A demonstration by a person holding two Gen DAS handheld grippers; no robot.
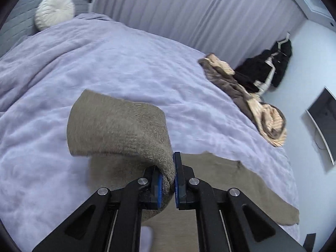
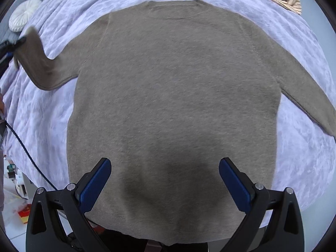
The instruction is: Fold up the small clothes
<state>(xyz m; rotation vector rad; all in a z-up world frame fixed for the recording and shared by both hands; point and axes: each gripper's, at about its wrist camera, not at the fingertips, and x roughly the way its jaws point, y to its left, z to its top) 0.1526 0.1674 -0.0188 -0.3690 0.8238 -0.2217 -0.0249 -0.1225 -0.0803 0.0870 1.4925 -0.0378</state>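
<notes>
Lavender bedspread (image 2: pixel 42 113) carrying taupe sweater (image 2: pixel 174 96) lying flat; left gripper (image 1: pixel 168 180) pinching, lifting sleeve cuff (image 1: pixel 117 126); right gripper (image 2: pixel 164 180) hovering spread wide above hem, right sleeve running out of frame.

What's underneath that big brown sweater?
The sweater lies flat on a lilac bedspread, visible all around it. Whatever sits directly beneath its body is covered. The left gripper lifts one sleeve.
</notes>
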